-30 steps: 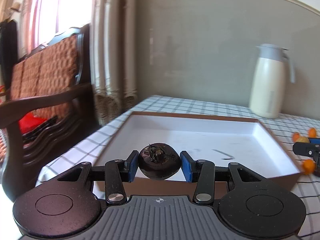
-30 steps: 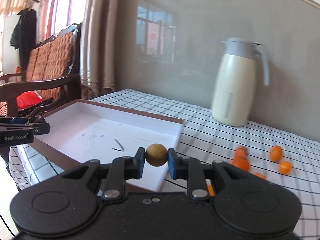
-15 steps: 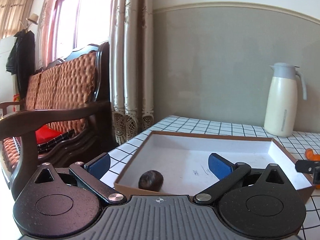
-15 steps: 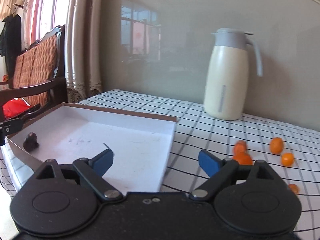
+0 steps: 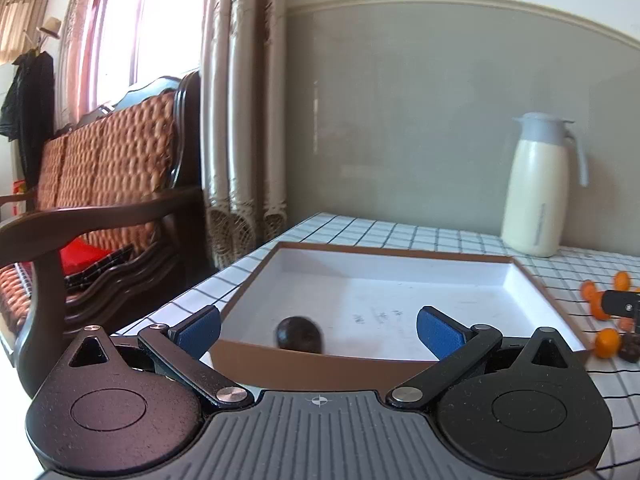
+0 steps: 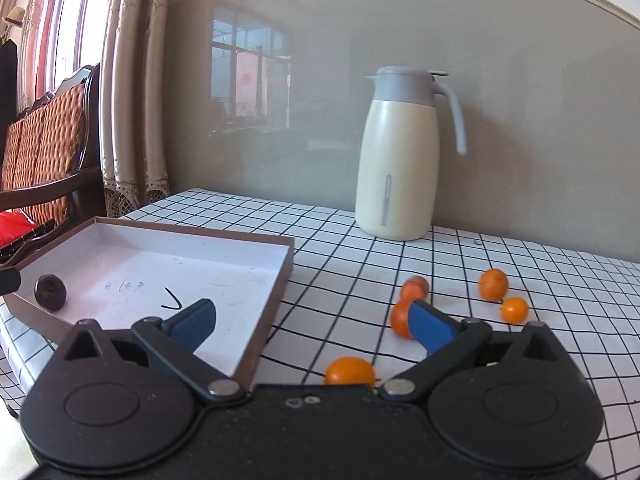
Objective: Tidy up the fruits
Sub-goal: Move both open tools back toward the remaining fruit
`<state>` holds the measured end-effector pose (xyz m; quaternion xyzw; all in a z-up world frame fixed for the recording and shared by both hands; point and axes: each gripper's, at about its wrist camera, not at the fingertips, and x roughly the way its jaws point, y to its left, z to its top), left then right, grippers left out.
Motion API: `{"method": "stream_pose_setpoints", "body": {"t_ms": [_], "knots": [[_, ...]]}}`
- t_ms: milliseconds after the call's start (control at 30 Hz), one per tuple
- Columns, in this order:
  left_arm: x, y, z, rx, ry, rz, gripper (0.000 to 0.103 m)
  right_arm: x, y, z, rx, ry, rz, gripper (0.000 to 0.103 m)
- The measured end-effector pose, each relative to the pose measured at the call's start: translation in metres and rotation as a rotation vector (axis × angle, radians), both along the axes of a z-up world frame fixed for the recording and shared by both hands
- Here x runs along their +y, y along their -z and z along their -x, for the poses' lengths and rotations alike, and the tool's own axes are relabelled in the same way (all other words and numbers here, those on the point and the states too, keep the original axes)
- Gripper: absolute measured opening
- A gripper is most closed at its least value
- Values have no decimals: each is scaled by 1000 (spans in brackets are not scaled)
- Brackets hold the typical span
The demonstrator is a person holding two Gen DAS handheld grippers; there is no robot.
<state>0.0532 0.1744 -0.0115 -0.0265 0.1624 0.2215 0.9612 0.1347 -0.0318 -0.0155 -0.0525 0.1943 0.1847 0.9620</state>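
Both tongs, left (image 5: 318, 330) and right (image 6: 312, 322), spread; dark fruit (image 5: 299, 333) released into tray (image 5: 312, 362).

Both low wrist views share the box (image 5: 360, 364) (image 6: 276, 280) and jug (image 5: 534, 184) (image 6: 398, 152).

dark fruit (image 5: 298, 333) base behind box wall (image 5: 320, 364) — orange (image 6: 350, 371) partly hidden

Tray: shallow brown-rimmed white cardboard tray (image 6: 286, 256) on the left part of the checked-cloth table (image 6: 540, 280).
Inside: round dark purple fruit (image 6: 50, 292) at the tray's near-left corner.
Right of tray: small orange kumquats (image 6: 493, 284) scattered on the cloth.
Back edge: cream thermos jug with grey lid (image 6: 397, 160), behind the kumquats.
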Motion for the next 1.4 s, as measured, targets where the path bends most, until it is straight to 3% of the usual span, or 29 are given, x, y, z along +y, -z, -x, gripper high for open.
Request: {"method": "stream_pose_setpoints", "body": {"t_ms": [300,667,933,1400], "knots": [[-25,-11,13,-52,37,58,103,-30,-9,16,-15,32,13,97],[-82,-21,22,-46,169,-29,103,-83,-15,47,-38,120,-13,97],[-109,-21,21,-56,240,-5,103,-113,-16,54,-46,174,-16,97],[-173,-10,-4,-31,386,-13,103,-165,-9,73,-28,237,68,97]]}}
